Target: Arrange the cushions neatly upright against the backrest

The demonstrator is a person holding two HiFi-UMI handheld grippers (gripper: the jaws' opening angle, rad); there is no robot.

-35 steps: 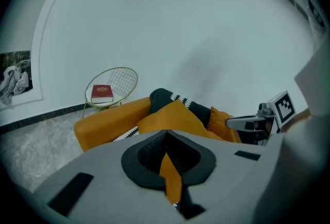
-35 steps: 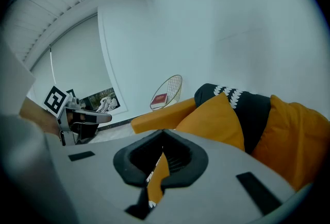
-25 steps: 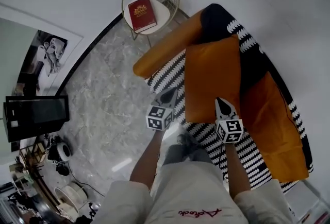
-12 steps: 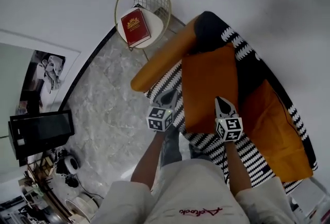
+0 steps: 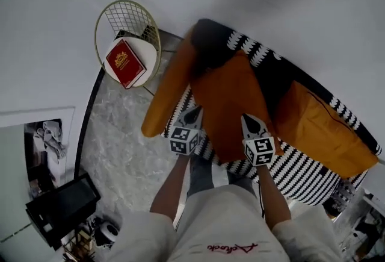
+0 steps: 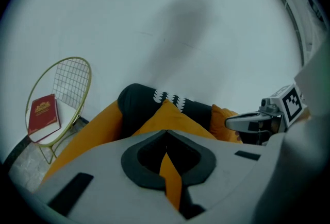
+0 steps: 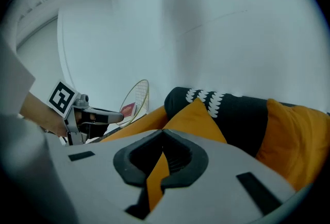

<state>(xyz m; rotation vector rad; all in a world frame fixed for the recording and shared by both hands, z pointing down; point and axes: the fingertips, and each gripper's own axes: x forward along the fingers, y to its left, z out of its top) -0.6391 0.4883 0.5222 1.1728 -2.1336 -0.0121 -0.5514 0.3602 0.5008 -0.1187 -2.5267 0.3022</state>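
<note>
Left hand-held gripper (image 5: 195, 112), right hand-held gripper (image 5: 248, 120): orange cushion (image 5: 231, 95) between jaws.

The sofa (image 5: 295, 173) has a black-and-white patterned seat. On it sits the middle cushion (image 5: 231, 98), orange, its far corner against the dark backrest (image 5: 210, 44). The right cushion (image 5: 325, 128), also orange, leans there too. An orange armrest (image 5: 165, 95) runs along the left.

Head view overhead, gripper views close behind jaws, sharing orange cushion (image 5: 231, 104)
</note>
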